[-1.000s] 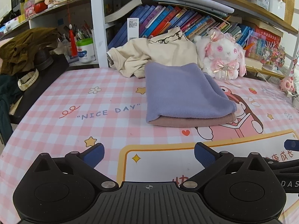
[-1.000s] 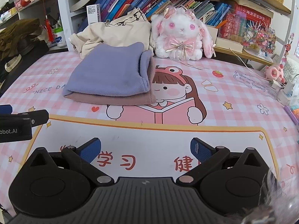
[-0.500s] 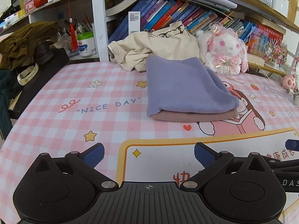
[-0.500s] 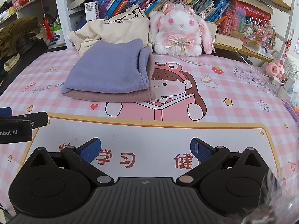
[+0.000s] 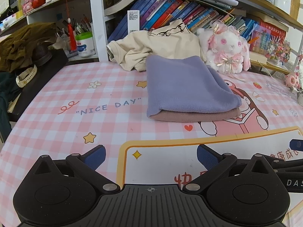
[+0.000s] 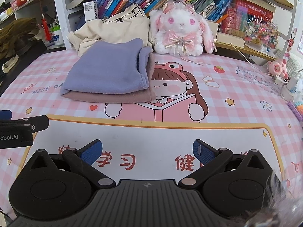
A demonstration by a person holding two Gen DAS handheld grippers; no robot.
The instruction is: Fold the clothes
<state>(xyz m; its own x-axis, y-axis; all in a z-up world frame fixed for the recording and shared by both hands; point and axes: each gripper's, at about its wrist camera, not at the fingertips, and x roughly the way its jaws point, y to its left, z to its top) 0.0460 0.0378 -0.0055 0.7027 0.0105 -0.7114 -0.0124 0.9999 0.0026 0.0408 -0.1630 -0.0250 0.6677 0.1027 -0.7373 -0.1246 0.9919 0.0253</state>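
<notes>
A folded purple garment (image 5: 185,87) lies on a folded mauve one (image 5: 197,116) on the pink checked table mat; both also show in the right wrist view, the purple garment (image 6: 108,73) above the mauve one (image 6: 113,97). A crumpled cream garment (image 5: 157,45) (image 6: 115,30) lies behind them against the bookshelf. My left gripper (image 5: 151,155) is open and empty, well short of the stack. My right gripper (image 6: 147,151) is open and empty, also short of it. Each gripper's side shows at the edge of the other's view.
A white plush rabbit (image 6: 180,32) sits right of the cream garment. Bookshelves with books (image 5: 170,13) run along the back. Dark clothes and a watch (image 5: 24,75) lie at the left edge. Small toys and cables (image 6: 280,73) sit at the right edge.
Both grippers have drawn slightly back and up from the stack, so it looks a little farther off. The clothes have not moved. Both stay open.
</notes>
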